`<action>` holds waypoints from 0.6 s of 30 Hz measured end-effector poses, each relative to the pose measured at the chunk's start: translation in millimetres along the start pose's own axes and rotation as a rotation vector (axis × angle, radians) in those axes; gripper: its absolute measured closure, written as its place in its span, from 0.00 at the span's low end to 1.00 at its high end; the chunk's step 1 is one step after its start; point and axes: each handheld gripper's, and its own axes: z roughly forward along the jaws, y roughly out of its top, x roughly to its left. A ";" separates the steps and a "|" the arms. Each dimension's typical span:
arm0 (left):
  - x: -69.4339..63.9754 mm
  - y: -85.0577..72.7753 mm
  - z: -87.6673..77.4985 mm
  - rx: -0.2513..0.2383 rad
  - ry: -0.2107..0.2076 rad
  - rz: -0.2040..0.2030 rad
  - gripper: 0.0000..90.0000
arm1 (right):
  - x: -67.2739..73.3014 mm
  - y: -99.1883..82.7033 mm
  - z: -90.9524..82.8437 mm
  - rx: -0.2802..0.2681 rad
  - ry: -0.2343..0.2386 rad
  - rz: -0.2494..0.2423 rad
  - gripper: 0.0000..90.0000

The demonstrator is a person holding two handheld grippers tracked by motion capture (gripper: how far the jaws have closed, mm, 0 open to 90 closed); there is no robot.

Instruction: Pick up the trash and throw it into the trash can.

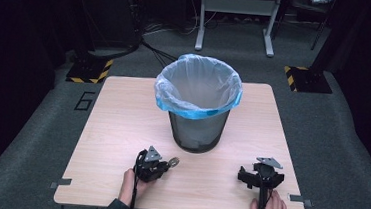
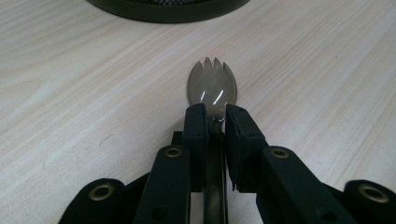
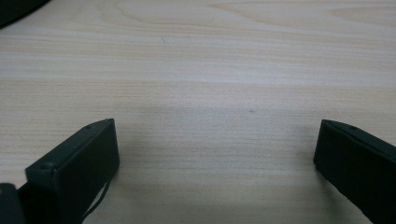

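On a pale wooden table [image 1: 116,129] stands a black mesh bin [image 1: 195,130] lined with a blue bag [image 1: 198,85]. Near its base, the left gripper [image 2: 215,114] has its jaws clamped on the handle of a spork [image 2: 212,86], bowl pointing toward the bin. The right gripper [image 3: 215,149] rests well apart, jaws wide apart and holding nothing.

We saw the spork's [image 2: 212,91] handle hidden between the left tool's [image 2: 215,122] jaws; the bin [image 2: 168,8] was cut off at twelve o'clock.
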 end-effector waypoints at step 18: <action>15.2 5.9 -14.6 -0.029 0.043 -0.003 0.88 | 0.0 0.0 0.0 0.000 0.000 0.000 0.00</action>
